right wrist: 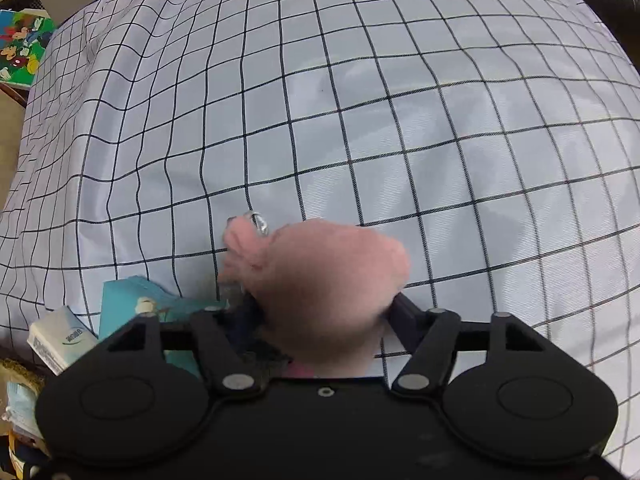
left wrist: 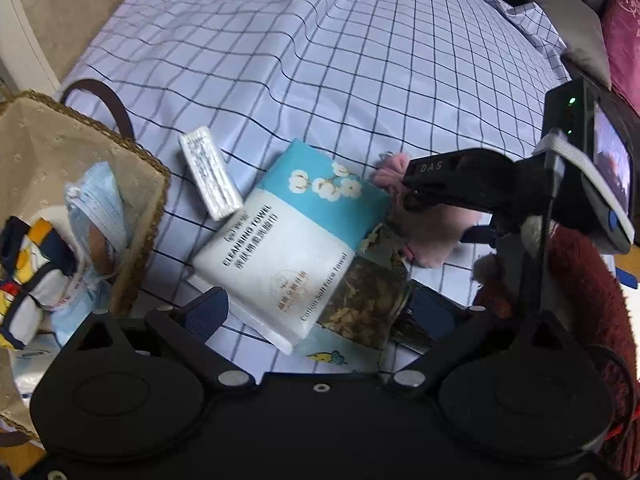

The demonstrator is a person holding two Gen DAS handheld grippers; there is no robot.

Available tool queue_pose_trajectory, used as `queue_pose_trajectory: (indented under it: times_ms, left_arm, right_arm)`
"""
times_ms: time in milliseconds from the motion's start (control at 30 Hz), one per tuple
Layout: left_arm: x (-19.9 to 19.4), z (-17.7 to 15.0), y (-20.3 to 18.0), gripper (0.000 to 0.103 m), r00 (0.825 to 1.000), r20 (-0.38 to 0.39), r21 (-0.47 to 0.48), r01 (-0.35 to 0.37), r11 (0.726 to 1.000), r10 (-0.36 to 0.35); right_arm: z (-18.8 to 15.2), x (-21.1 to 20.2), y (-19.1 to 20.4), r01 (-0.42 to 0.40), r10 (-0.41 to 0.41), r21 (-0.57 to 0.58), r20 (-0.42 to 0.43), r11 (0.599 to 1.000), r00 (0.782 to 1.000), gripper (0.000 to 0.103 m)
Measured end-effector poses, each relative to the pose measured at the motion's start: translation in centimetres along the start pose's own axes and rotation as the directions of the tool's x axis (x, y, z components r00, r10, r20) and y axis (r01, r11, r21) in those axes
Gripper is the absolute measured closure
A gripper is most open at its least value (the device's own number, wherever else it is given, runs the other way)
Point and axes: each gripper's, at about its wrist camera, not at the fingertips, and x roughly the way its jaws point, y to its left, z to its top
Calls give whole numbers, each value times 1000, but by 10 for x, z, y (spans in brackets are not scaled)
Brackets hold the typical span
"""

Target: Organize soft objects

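Note:
A pink plush toy [right wrist: 320,276] with a small metal ring sits between the fingers of my right gripper [right wrist: 324,312], which is shut on it just above the checked cloth. It also shows in the left wrist view [left wrist: 424,232], under the right gripper [left wrist: 416,196]. My left gripper [left wrist: 320,312] is open around the near end of a blue-and-white cleansing towel pack [left wrist: 288,236] lying on the cloth. A small white tissue pack [left wrist: 210,172] lies beside it. A woven basket [left wrist: 132,184] at the left holds face masks [left wrist: 98,204] and other soft items.
A clear bag of dried flowers [left wrist: 364,304] lies beneath the towel pack by my left gripper's right finger. A dark red fuzzy sleeve [left wrist: 580,300] is at the right. Cushions [left wrist: 624,32] lie at the far right. A colourful cartoon box [right wrist: 22,46] sits beyond the cloth's left edge.

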Motion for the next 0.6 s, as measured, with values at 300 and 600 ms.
queue_pose_trajectory:
  times_ms: [300, 600]
  left_arm:
    - [15, 2, -13, 7, 999, -28, -46, 23, 999, -25]
    - [45, 2, -42, 17, 992, 13, -112, -120, 986, 122]
  right_arm:
    - [7, -21, -33, 159, -160, 14, 72, 987, 985, 41]
    - [11, -41, -84, 232, -232, 15, 122, 973, 965, 41]
